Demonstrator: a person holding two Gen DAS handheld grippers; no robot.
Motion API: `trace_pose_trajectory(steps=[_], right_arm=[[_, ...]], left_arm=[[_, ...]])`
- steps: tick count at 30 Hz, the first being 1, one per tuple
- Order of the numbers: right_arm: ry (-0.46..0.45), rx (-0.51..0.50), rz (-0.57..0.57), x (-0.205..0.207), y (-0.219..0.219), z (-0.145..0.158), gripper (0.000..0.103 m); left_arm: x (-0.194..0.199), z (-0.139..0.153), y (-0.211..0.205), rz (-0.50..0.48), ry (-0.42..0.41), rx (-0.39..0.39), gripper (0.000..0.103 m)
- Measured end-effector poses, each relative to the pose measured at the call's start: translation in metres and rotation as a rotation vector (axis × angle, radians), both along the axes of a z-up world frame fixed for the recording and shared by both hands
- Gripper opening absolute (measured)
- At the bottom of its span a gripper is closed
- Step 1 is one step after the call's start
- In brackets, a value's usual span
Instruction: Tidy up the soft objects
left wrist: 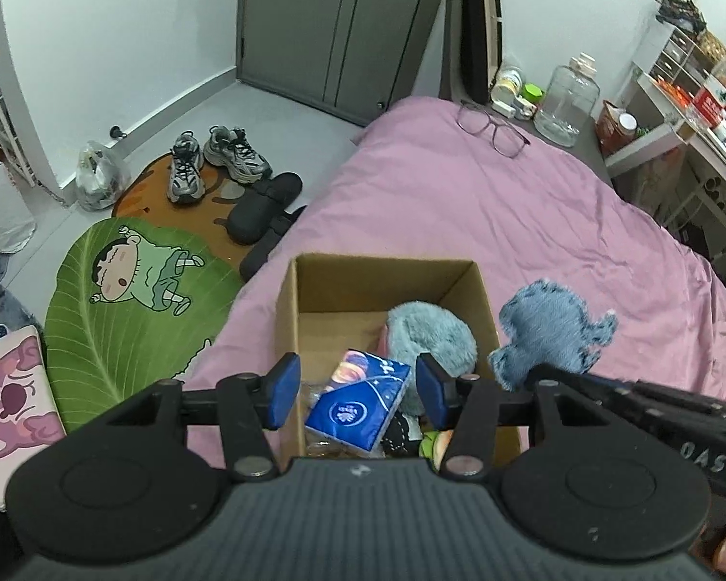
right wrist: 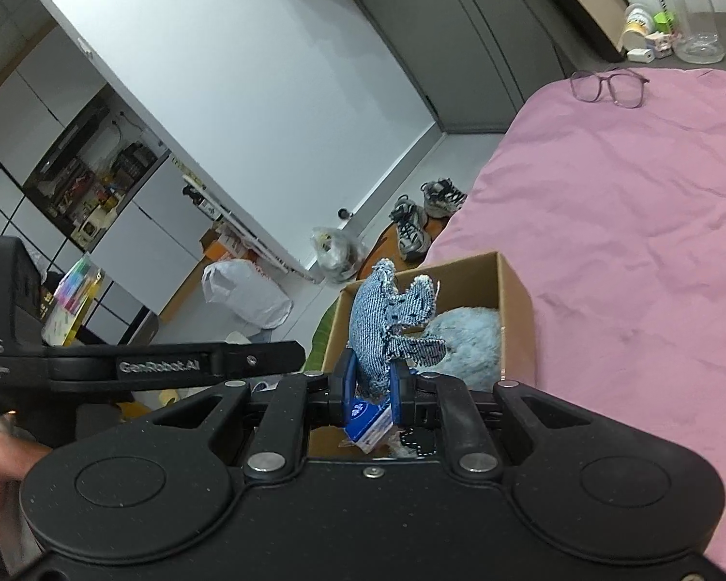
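Pink bed (left wrist: 532,222): right hand-held gripper (right wrist: 370,389) clamps denim toy (right wrist: 387,324) above box (right wrist: 513,310).

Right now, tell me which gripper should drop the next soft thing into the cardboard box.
Right. The right gripper is already shut on the denim plush toy, held by the cardboard box. The left gripper hangs open above the box, holding nothing.

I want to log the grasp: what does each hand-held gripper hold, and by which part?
The right hand-held gripper pinches the denim plush toy by its lower end. The left hand-held gripper holds nothing.
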State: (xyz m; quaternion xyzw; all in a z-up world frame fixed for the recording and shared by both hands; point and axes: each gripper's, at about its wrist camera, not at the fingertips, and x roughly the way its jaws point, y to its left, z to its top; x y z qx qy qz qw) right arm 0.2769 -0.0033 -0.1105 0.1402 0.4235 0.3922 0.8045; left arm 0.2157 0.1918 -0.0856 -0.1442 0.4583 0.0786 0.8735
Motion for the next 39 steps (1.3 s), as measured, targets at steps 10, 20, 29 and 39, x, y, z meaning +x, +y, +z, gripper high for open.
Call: trace_pose_trajectory(steps=[10, 20, 29, 39], right_arm=[[-0.008, 0.004, 0.063, 0.005, 0.033, -0.003, 0.018], [-0.005, 0.002, 0.053, 0.002, 0.020, -0.009, 0.066], [-0.049, -0.056, 0.059, -0.010, -0.005, 0.011, 0.067], [-0.092, -0.087, 0.032, -0.022, -0.038, 0.035, 0.092]], left_arm=[[0.000, 0.007, 0.015, 0.046, -0.008, -0.015, 0.052], [0.005, 0.006, 0.029, 0.113, 0.004, -0.036, 0.054], [0.004, 0.016, 0.014, 0.112, 0.026, -0.005, 0.063], [-0.019, 0.035, -0.028, 0.030, 0.061, -0.035, 0.080]])
